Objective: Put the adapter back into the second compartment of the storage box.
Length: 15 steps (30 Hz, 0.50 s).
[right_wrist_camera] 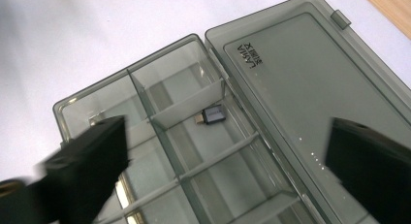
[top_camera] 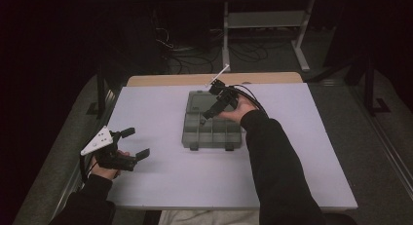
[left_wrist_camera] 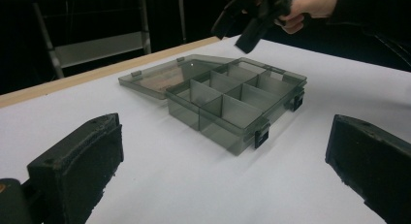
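Overhead, right tongs (top_camera: 210,104) spread wide above a smoky translucent plastic compartment box (top_camera: 212,132); left tongs (top_camera: 136,143) apart too.

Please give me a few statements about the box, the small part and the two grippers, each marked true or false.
1. The box has its lid open. True.
2. A small adapter lies in a compartment next to the hinge. True.
3. The right gripper is shut on the adapter. False: it is open above the box, with nothing between its fingers.
4. The left gripper reaches into the box. False: it is open, off to the side over the table.
5. The lid has been taken off the box. False: it stays hinged, lying flat behind the box.
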Each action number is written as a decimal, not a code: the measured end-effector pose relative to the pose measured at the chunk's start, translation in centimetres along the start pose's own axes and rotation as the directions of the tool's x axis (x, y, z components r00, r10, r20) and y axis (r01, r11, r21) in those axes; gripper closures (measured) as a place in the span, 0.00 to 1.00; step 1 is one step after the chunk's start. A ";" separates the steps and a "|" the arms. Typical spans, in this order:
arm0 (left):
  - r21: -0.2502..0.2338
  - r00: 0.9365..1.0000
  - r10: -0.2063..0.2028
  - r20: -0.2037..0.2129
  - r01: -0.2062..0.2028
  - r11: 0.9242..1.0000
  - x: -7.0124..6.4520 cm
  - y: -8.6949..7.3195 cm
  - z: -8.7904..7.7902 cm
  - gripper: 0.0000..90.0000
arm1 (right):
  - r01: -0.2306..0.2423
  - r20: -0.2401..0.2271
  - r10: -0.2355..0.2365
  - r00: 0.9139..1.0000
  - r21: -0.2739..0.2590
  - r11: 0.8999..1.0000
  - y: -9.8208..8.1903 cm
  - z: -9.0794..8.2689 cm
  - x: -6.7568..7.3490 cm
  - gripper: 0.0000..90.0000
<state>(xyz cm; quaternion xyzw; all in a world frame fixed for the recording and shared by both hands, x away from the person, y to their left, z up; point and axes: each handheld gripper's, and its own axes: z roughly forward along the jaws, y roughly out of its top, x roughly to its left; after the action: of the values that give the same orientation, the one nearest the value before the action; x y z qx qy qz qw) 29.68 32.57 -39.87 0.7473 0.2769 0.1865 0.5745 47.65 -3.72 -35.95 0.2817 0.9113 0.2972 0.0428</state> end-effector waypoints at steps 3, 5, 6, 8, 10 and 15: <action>0.000 1.000 0.001 -0.001 -0.001 1.000 0.0 0.0 0.0 0.00 | -0.011 -0.012 0.011 1.000 -0.021 1.000 -0.5 -0.5 -0.2 0.00; -0.001 1.000 -0.001 0.000 0.001 1.000 0.0 0.0 0.0 0.00 | -0.021 -0.017 0.021 1.000 -0.035 0.999 -0.8 -0.8 -0.3 0.00; 0.000 1.000 0.000 -0.001 0.000 1.000 0.0 0.0 0.0 0.00 | -0.027 -0.018 0.027 0.999 -0.038 0.999 -0.9 -0.9 -0.4 0.00; 0.000 1.000 0.000 -0.001 0.000 1.000 0.0 0.0 0.0 0.00 | -0.031 -0.021 0.030 0.999 -0.045 0.999 -1.3 -1.1 -0.4 0.00; 0.000 1.000 -0.001 -0.002 0.001 1.000 0.0 0.0 0.0 0.00 | -0.035 -0.022 0.034 0.999 -0.047 0.998 -1.7 -1.2 -0.4 0.00; 0.005 1.000 0.000 -0.002 0.000 1.000 0.0 0.0 0.1 0.00 | -0.049 -0.021 0.048 0.999 -0.071 0.996 -2.8 -1.7 -0.5 0.00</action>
<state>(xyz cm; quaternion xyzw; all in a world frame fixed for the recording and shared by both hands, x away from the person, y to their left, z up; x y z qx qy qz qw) 29.74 32.52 -39.94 0.7485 0.2779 0.1865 0.5725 46.31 -6.77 -36.19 0.2990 0.8934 0.3332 0.0367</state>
